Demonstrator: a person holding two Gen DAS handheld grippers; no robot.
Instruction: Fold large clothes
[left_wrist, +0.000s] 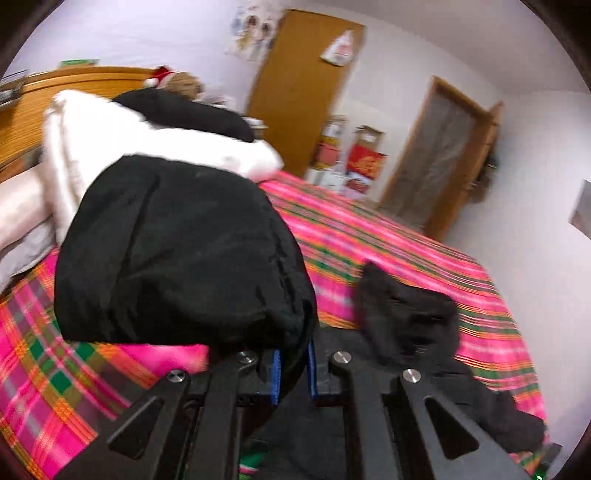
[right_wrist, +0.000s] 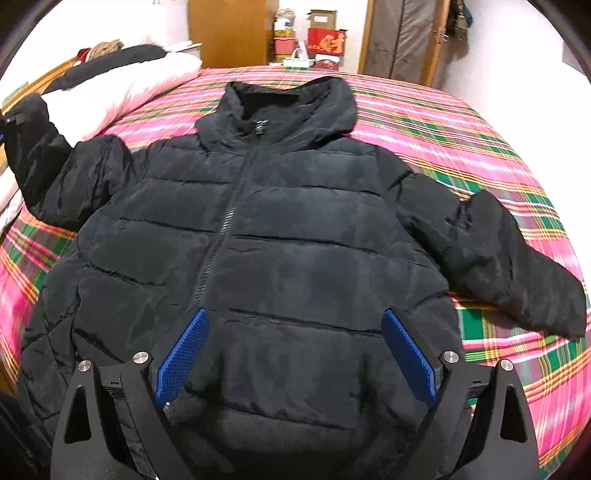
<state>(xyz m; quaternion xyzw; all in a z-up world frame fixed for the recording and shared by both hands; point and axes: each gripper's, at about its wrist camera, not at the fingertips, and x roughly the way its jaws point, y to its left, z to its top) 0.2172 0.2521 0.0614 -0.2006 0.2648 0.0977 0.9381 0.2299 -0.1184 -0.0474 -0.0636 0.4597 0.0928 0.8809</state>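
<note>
A black hooded puffer jacket (right_wrist: 280, 236) lies zipped and front up on the pink plaid bedspread (right_wrist: 461, 122). My right gripper (right_wrist: 295, 314) hovers open over its lower front, blue pads (right_wrist: 184, 354) wide apart with nothing pinched. One sleeve (right_wrist: 517, 266) rests flat at the right. The other sleeve (right_wrist: 48, 166) is raised at the upper left. In the left wrist view that sleeve (left_wrist: 177, 251) bulges up in front of the camera, and my left gripper (left_wrist: 293, 365) is shut on its black fabric. The jacket's hood (left_wrist: 402, 314) lies beyond to the right.
White and pink pillows (right_wrist: 122, 85) with another black garment (left_wrist: 192, 110) on top are piled against the wooden headboard (left_wrist: 74, 85). Past the bed stand a wooden wardrobe (left_wrist: 303, 92), stacked boxes (right_wrist: 317, 40) and a door (left_wrist: 439, 155).
</note>
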